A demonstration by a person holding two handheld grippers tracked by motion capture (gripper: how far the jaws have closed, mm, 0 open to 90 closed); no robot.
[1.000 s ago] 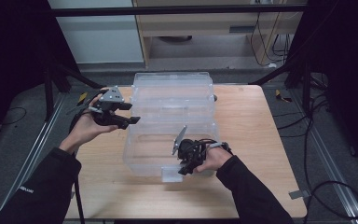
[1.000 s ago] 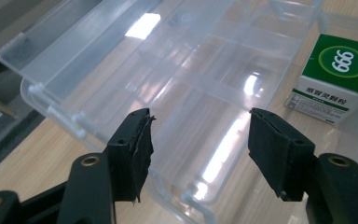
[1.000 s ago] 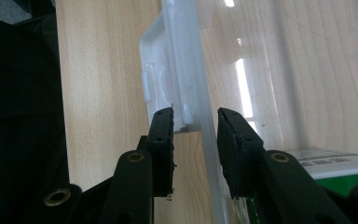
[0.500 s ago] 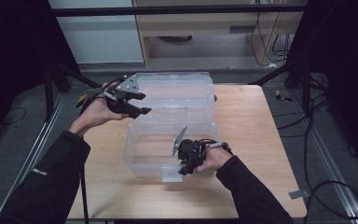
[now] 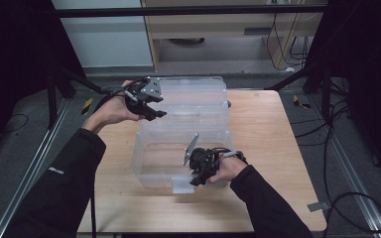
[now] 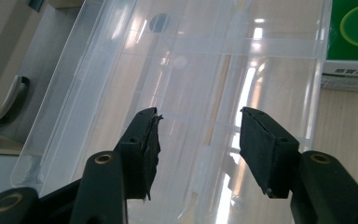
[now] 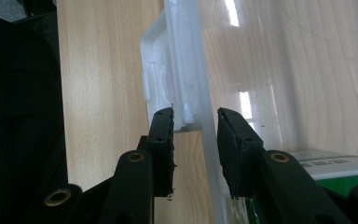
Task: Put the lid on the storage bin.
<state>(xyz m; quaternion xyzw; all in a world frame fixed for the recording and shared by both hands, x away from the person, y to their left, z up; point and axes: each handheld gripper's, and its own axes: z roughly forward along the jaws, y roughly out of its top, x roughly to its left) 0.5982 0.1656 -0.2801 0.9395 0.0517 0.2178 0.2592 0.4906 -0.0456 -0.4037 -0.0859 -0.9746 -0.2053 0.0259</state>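
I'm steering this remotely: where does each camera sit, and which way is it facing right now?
High view: fixed above the person's side, looking forward and down on the table; both forearms, left gripper and right gripper show.
Left gripper view: rides the left gripper, looking along its open fingers at the clear lid.
Right gripper view: rides the right gripper, its fingers either side of the box's front wall by the latch; a dark sleeve shows.
Both gripper views share the green carton.

Bare tabletop (image 5: 273, 144) right of clear bin (image 5: 178, 163), raised lid (image 5: 198, 99) blocking behind
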